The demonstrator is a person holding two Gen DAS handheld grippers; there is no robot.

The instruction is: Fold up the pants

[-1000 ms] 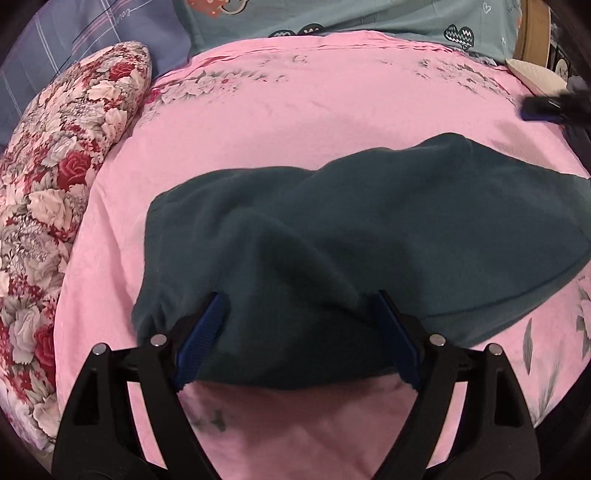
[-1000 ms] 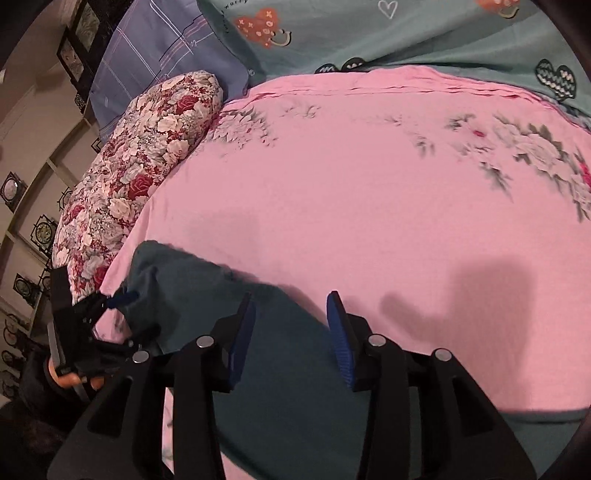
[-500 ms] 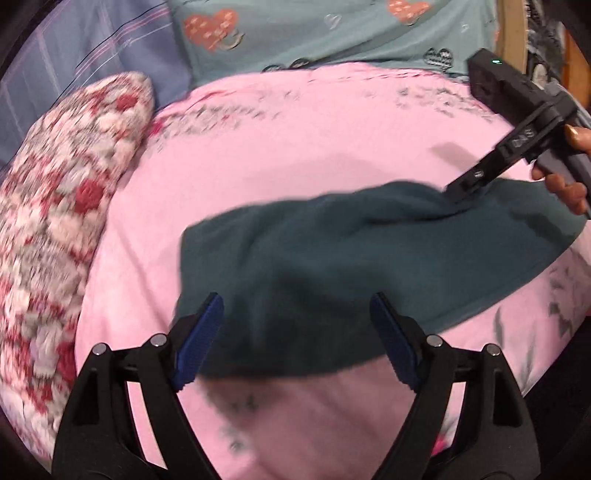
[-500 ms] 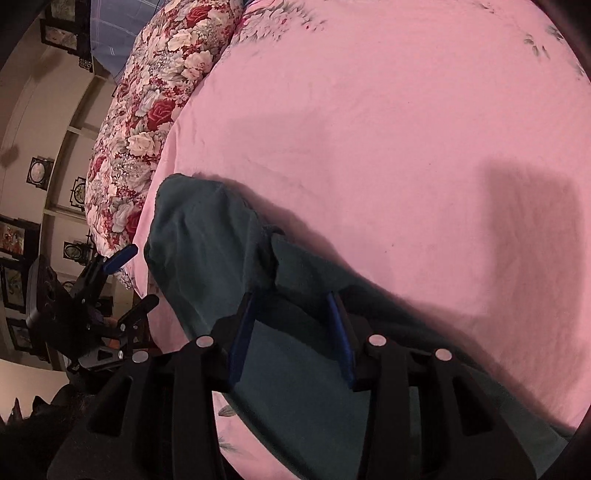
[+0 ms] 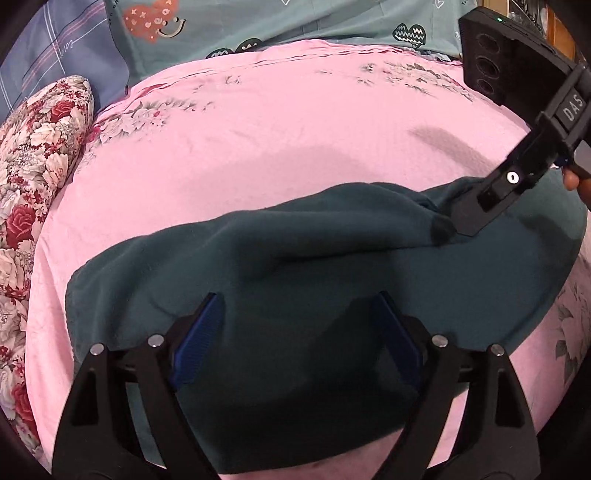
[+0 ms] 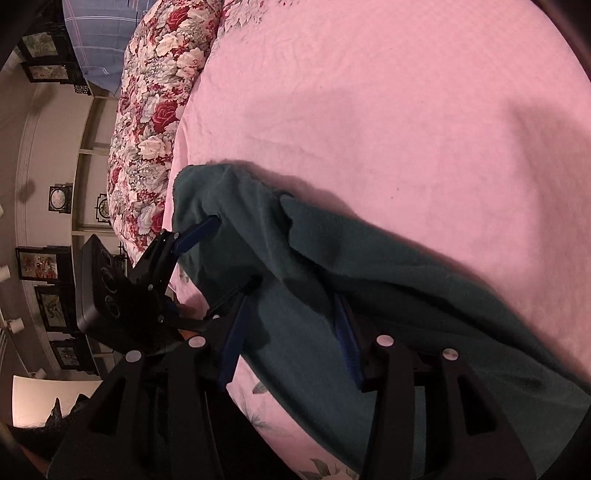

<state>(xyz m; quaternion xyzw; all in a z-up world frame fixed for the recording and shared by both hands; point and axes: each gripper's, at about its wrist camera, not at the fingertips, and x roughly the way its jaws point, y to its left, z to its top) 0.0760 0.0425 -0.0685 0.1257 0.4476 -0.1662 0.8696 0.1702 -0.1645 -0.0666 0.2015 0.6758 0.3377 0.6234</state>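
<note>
Dark teal pants [image 5: 314,266] lie folded along the near edge of a pink bed sheet [image 5: 277,129]. My left gripper [image 5: 297,314] is open, its blue pads wide apart over the near part of the cloth, holding nothing. My right gripper [image 6: 291,306] is open too, its pads low over the pants [image 6: 388,295], and nothing is pinched between them. In the left wrist view the right gripper [image 5: 458,218] comes in from the right with its tip down on the pants' far fold. In the right wrist view the left gripper [image 6: 218,251] sits at the pants' left end.
A red and white floral pillow [image 5: 33,155] lies along the bed's left side [image 6: 147,122]. A teal pillow with hearts [image 5: 295,22] and a blue plaid one [image 5: 55,48] sit at the head. Framed pictures [image 6: 37,258] hang on the wall beyond.
The left gripper has moved forward, so that its pads are over the cloth again. The right gripper has tilted and come lower onto the far fold, opening a little wider.
</note>
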